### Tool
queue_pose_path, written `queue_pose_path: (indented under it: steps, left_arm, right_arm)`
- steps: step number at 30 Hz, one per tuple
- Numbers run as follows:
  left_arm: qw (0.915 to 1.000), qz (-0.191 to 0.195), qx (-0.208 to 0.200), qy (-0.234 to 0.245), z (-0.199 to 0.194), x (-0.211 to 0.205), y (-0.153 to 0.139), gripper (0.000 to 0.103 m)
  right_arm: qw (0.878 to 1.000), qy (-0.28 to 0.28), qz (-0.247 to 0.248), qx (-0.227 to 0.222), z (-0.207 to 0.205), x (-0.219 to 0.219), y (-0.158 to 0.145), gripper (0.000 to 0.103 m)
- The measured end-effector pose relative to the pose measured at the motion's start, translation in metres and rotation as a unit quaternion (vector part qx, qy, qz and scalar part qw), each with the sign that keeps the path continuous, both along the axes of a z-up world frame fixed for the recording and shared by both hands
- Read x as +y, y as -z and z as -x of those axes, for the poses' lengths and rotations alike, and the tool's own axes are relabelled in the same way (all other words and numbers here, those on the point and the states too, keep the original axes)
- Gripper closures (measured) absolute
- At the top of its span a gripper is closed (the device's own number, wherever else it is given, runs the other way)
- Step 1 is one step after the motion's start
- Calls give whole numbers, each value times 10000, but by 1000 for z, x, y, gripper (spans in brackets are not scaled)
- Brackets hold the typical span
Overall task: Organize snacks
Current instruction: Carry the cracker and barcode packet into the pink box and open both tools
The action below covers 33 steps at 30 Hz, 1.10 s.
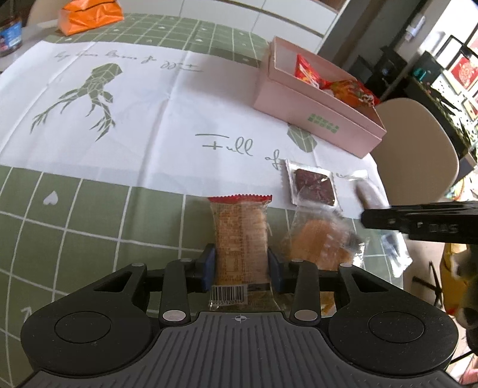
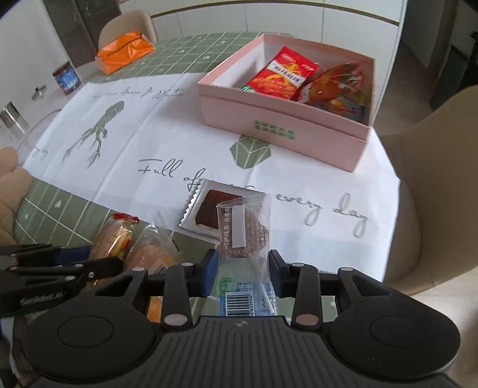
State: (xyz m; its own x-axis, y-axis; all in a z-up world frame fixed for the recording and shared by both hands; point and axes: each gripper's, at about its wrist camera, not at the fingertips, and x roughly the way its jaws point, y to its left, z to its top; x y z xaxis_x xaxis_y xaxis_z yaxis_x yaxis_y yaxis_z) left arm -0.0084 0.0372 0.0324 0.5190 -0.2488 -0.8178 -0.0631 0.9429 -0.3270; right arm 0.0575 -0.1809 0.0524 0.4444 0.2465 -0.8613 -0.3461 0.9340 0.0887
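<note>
While left gripper [image 1: 241,265] clamps cracker packet [image 1: 240,238] near tabletop's near edge, right gripper [image 2: 242,276] grips clear cookie packet [image 2: 243,235]; orange pastry [image 1: 319,241] and brownie packet [image 2: 213,213] crowd between; pink box [image 2: 283,131] at far right corner.

Tablecloth [image 2: 125,140]: matt cloth, creased in fold lines, printed green grid and white panel.
Pink box [image 2: 283,128] on the cloth: matt card, smooth walls.
Inside the box, red packet [image 2: 283,74]: glossy printed film.
Near the box, brownie wrapper [image 2: 206,206]: clear shiny plastic with a silvery crimped edge.
Biscuit pack [image 1: 240,235]: transparent crinkled film, red serrated end.
Cookie packet [image 2: 245,235]: clear glossy plastic, printed label.
Orange bag [image 1: 89,15] far beyond the box: shiny, wrinkled plastic.
Left gripper [image 1: 241,265]: matt black plastic, ribbed grey body, blue pads [image 1: 209,268], metal pins.
</note>
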Motion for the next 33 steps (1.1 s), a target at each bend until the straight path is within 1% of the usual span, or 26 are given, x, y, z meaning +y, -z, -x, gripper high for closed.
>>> queue_pose_path:
  steps: [2, 4, 6, 7, 8, 9, 11, 12, 14, 16, 17, 18, 20, 21, 25, 26, 28, 29, 30, 31, 32, 33]
  left_arm:
    - [9997, 89, -213, 65, 0, 2, -8, 63]
    - [9986, 168, -480, 150, -4, 2, -26, 63]
    - [9947, 522, -841, 279, -17, 4, -56, 63]
    - [9912, 594, -1121, 384, -28, 4, -78, 63]
    - [9879, 567, -1363, 479, -36, 2, -96, 63]
    - [9822, 483, -1707, 621, -51, -3, -122, 63]
    - [9735, 398, -2107, 794, -80, -13, -158, 61]
    - [9712, 410, -2188, 856, -98, -19, -171, 60]
    - [9699, 489, -2200, 925, -141, -29, -181, 57]
    - [9766, 417, -1997, 681, -171, -33, -173, 61]
    - [9805, 329, -1859, 541, -180, -34, -165, 61]
    - [9821, 287, -1789, 512, -181, -34, -158, 61]
    - [9835, 267, -1698, 556, -172, -32, -142, 61]
    - [9854, 254, -1580, 573, -166, -29, -132, 61]
    - [9943, 180, -951, 450, -127, -17, -84, 61]
    - [9960, 246, -750, 424, -116, -17, -71, 61]
    - [9974, 376, -503, 351, -99, -19, -54, 61]
    - [9980, 395, -395, 294, -90, -21, -46, 61]
    - [9986, 330, -338, 256, -83, -23, -41, 61]
    - [9990, 208, -311, 224, -75, -23, -39, 61]
    - [9993, 46, -296, 214, -67, -27, -38, 61]
    - [9992, -99, -271, 270, -60, -32, -37, 61]
  right_arm:
    - [9998, 121, -157, -40, 2, -11, -10, 67]
    - [9993, 212, -270, -177, 3, -21, -23, 67]
    - [9982, 319, -337, -384, 3, -30, -37, 67]
    - [9975, 364, -387, -469, 2, -34, -44, 67]
    - [9966, 400, -459, -563, 0, -37, -52, 67]
    - [9956, 417, -523, -658, -2, -40, -60, 67]
    - [9933, 428, -622, -880, -5, -44, -75, 67]
    - [9922, 426, -661, -963, -6, -45, -80, 67]
    - [9909, 436, -689, -1073, -10, -45, -87, 67]
    - [9904, 456, -637, -1140, -14, -46, -90, 67]
    - [9902, 473, -616, -1159, -15, -49, -91, 67]
    - [9901, 495, -618, -1161, -15, -52, -92, 67]
    - [9895, 552, -684, -1149, -16, -65, -93, 66]
    - [9893, 586, -706, -1138, -17, -71, -93, 66]
    - [9875, 741, -868, -1088, -25, -85, -95, 66]
    - [9866, 711, -959, -1109, -31, -84, -99, 66]
    - [9836, 661, -1104, -1260, -49, -75, -117, 66]
    - [9815, 632, -1215, -1335, -62, -69, -127, 65]
    - [9790, 597, -1350, -1403, -78, -62, -138, 64]
    - [9772, 591, -1423, -1461, -93, -57, -148, 49]
    - [9774, 580, -1401, -1472, -108, -49, -154, 25]
    - [9783, 578, -1314, -1494, -122, -42, -157, 20]
